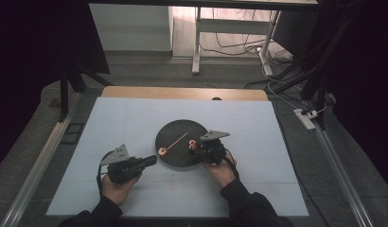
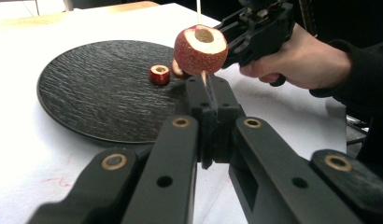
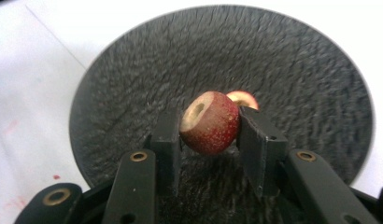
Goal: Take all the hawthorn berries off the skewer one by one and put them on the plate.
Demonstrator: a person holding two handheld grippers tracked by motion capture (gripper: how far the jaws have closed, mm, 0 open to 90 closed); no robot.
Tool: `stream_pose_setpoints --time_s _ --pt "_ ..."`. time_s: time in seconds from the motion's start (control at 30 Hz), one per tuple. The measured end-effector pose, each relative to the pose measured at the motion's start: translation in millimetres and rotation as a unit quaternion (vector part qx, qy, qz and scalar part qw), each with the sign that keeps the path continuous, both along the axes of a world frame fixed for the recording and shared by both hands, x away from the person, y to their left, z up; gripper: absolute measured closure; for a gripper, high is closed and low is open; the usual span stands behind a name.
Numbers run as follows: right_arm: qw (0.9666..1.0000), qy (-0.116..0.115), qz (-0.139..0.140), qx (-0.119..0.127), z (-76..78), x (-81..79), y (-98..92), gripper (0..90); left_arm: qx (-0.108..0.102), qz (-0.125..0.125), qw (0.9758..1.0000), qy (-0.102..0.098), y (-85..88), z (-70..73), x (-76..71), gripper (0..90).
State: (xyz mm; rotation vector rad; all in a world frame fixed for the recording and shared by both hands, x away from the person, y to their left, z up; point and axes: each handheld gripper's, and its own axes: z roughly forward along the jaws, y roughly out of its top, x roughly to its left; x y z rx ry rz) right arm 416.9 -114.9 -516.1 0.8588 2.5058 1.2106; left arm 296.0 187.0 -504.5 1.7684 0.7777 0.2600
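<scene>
A round black plate with a rippled surface (image 1: 178, 163) sits near the middle of the white tabletop (image 1: 135, 123). Over it, the left gripper (image 1: 152, 161) has its jaws pressed together on a thin wooden skewer (image 1: 178, 140), which slants up and away to the right across the plate. A cored red hawthorn-like fruit (image 1: 162, 151) is threaded low on that skewer, just beyond the jaw tips.

The right gripper (image 1: 198, 145) reaches in from the plate's right rim, its jaws clamped on a second cored red fruit (image 3: 210, 122), hole turned to the side, held just over the plate's dark surface.

The left gripper view looks up the skewer at the threaded fruit (image 2: 201, 50), its pale cut face and brown core hole on top, and shows a small red fruit ring (image 2: 159, 74) lying loose on the plate, with another piece (image 2: 178, 70) half hidden behind the threaded fruit. The right gripper view shows one pale-fleshed piece (image 3: 243, 99) behind the held fruit.

The plate lies well inside the tabletop, with bare white surface on every side, widest to the far left.
</scene>
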Motion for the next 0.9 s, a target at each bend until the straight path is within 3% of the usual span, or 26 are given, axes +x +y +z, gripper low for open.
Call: stream_pose_setpoints --time_s 0.2,0.4,0.9 --pt "0.9998 -0.007 0.008 -0.020 -5.3 -2.3 5.6 59.7 0.006 -0.003 1.0000 0.004 -5.1 -0.7 2.3 89.3" --pt "0.9998 -0.007 0.003 -0.018 -6.4 -1.4 4.4 53.8 0.017 -0.007 0.9998 0.006 -10.1 -0.5 3.6 89.3" --pt "0.9995 -0.007 -0.014 0.029 12.7 -2.8 -12.0 39.8 0.018 -0.009 0.9997 0.013 -13.6 -0.2 4.8 89.1"
